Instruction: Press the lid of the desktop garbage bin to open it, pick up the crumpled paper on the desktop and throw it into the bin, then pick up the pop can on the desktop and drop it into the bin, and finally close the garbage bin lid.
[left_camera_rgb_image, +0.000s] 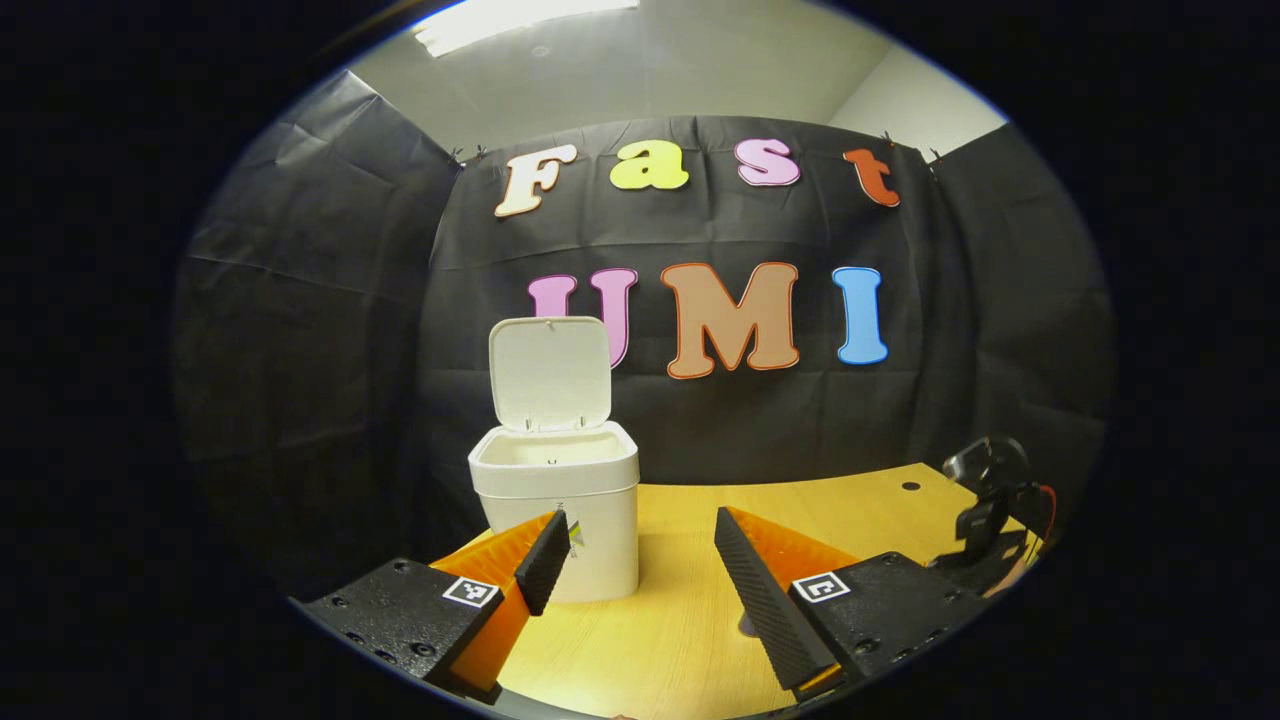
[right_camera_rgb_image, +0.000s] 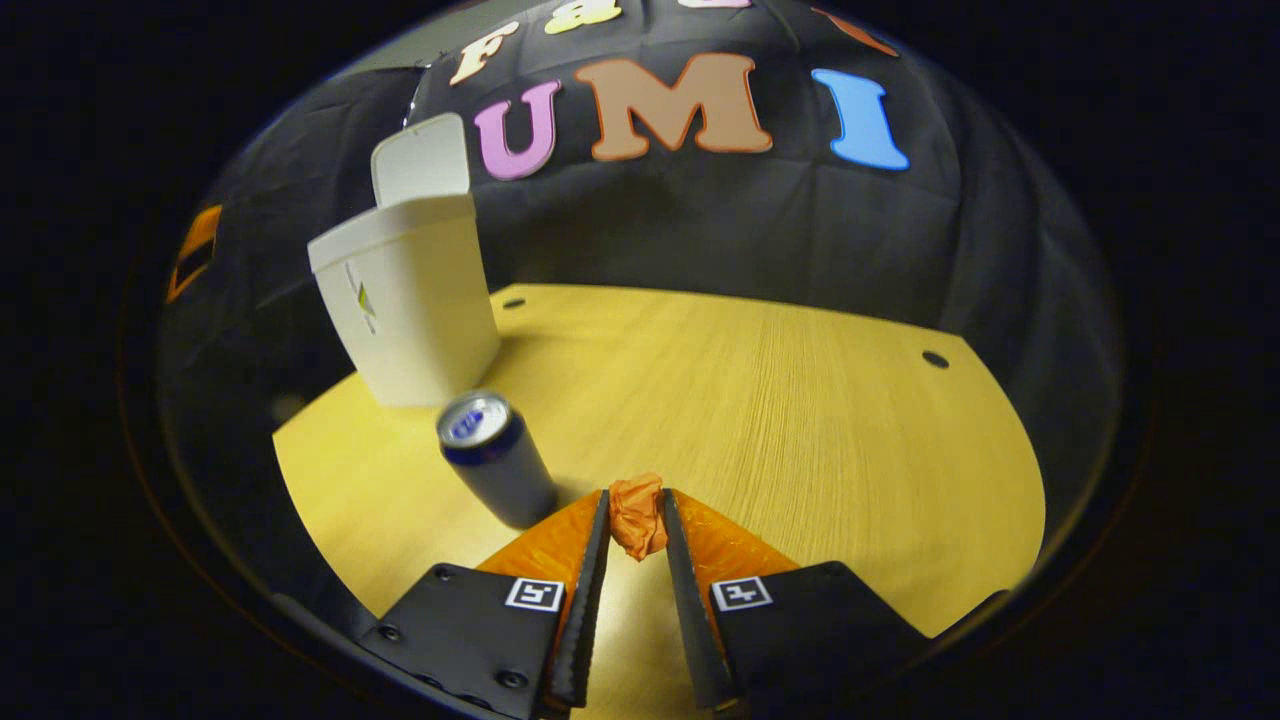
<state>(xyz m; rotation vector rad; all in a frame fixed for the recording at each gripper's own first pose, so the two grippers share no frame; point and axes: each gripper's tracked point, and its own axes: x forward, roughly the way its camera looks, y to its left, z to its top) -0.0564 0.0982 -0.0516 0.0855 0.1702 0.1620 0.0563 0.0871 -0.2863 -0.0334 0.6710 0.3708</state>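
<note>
Crumpled paper between right gripper jaws — pop can just beside.

My left finger covers the lower corner of the bin and part of its small front mark, which I cannot make out. My right gripper hides the sides of the crumpled paper.

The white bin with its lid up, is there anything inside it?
In the left gripper view, the white plastic bin stands open, lid upright. Only its pale inner rim shows; the bottom is hidden. The orange crumpled paper sits in the right gripper.
</note>
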